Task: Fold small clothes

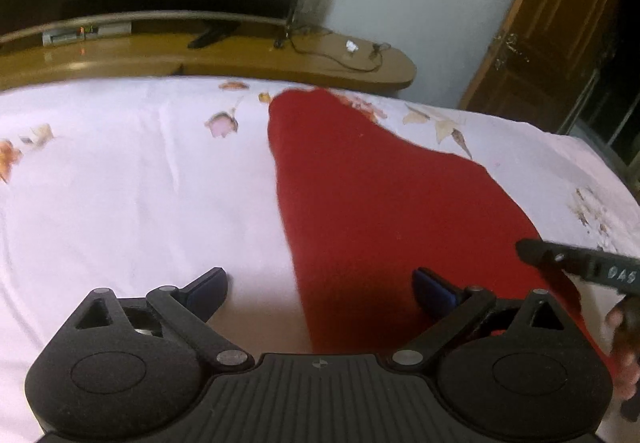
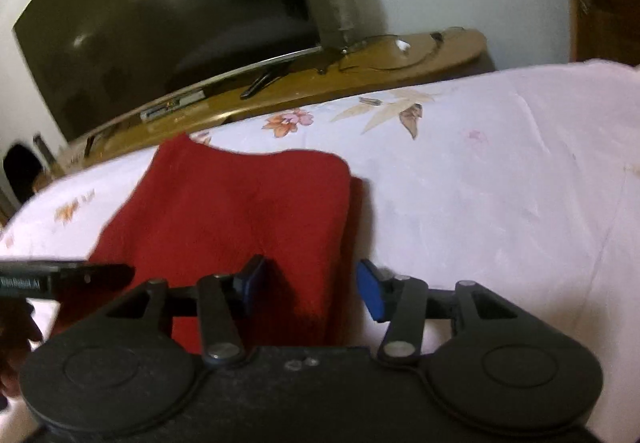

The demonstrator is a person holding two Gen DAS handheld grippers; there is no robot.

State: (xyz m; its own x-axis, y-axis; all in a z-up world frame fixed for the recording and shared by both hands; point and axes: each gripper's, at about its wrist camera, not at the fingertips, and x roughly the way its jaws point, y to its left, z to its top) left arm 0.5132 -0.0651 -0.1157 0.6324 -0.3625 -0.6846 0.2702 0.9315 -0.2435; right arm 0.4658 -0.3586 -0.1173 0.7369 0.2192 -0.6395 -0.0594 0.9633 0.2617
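Red garment [image 1: 360,195], already doubled over by the look of its layered right edge, is lying flat on the floral bedsheet [image 1: 120,183], running from the near edge toward the far television stand [image 1: 240,55]. Left wrist view: the left gripper [image 1: 320,283] is hovering with its fingers spread wide and holding nothing; the garment's left edge is passing between them, the right pad [image 1: 434,289] sitting over red cloth and the left pad over bare sheet. Right wrist view: the right gripper [image 2: 312,283] is likewise standing wide and empty, its left pad [image 2: 252,279] over the cloth and its right pad over the sheet just beside the garment's right edge. Judged from this, the next fold is calling for both grippers to pinch all layers at the near corners together and carry them evenly toward the far end.
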